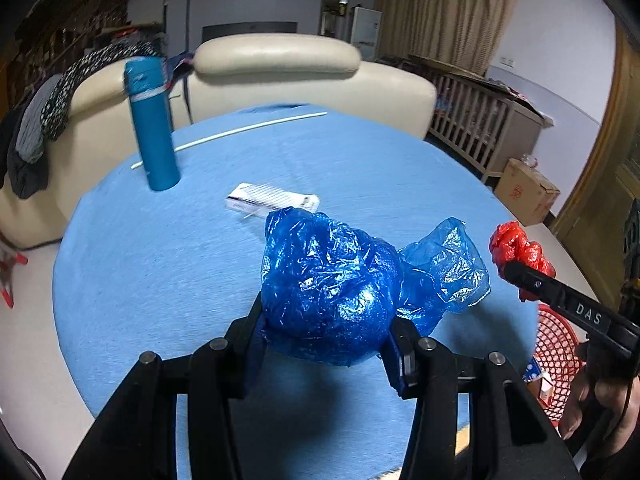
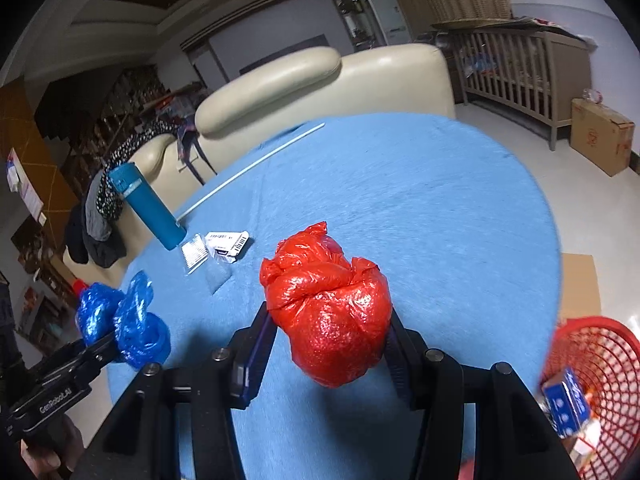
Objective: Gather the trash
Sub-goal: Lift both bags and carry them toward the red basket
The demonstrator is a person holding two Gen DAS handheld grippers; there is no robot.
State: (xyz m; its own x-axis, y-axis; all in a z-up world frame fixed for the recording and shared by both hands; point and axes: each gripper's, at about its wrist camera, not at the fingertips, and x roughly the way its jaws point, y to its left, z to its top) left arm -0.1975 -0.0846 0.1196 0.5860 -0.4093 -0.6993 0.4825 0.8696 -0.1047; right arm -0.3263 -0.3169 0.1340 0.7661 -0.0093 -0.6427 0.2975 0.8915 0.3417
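A crumpled blue plastic bag (image 1: 332, 280) hangs above the blue round table (image 1: 160, 264), and my left gripper (image 1: 326, 324) is shut on it. My right gripper (image 2: 330, 336) is shut on a bunched red plastic bag (image 2: 332, 312), also lifted off the table (image 2: 440, 220). From the left wrist view the red bag (image 1: 516, 248) and the right gripper's finger (image 1: 560, 296) show at the right edge. In the right wrist view the blue bag (image 2: 128, 324) sits at the lower left. A red mesh basket (image 2: 600, 376) with some packaging inside stands beside the table at the right.
On the table stand a teal bottle (image 1: 154, 128), a white packet (image 1: 272, 200) and a long white stick (image 1: 232, 132). A cream sofa (image 1: 280, 76) is behind the table. A wooden crib (image 2: 520, 68) and a cardboard box (image 2: 600, 136) are at the far right.
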